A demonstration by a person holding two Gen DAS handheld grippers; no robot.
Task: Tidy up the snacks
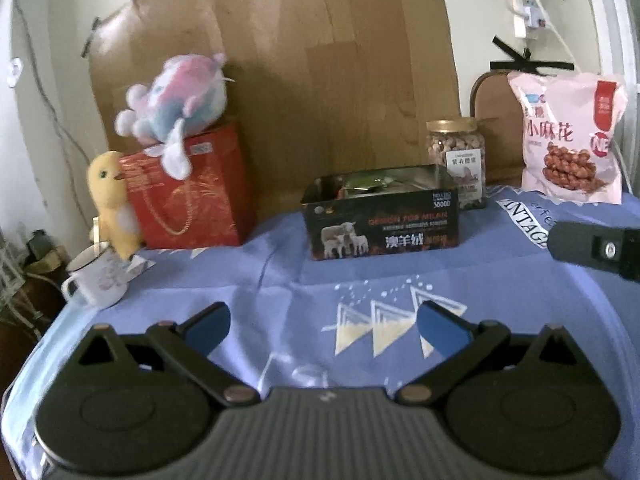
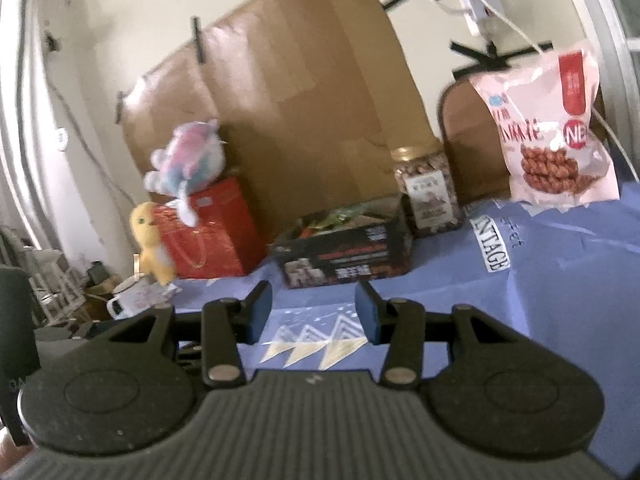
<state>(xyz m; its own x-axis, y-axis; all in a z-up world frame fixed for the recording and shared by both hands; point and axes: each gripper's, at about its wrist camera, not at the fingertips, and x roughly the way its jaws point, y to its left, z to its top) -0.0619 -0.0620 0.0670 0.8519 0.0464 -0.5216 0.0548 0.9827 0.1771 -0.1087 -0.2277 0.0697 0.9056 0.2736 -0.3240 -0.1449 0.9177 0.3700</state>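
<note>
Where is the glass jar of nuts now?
In both wrist views, the jar of nuts stands at the back right of the blue tablecloth, just behind the black box and left of the pink snack bag.

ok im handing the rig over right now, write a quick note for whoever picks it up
Left gripper: fingers open, nothing between them, over the blue cloth.
Right gripper: fingers open, empty as well.
Black box: mid-table, open on top, with some green and red packets already inside.
Nut jar: lid on, standing just behind the box's right end.
Pink snack bag: upright at the far right of the table.
Done: only what already lies in the box.
Left: probably the jar and the pink bag, neither touched. The right gripper looks better placed for both.
</note>
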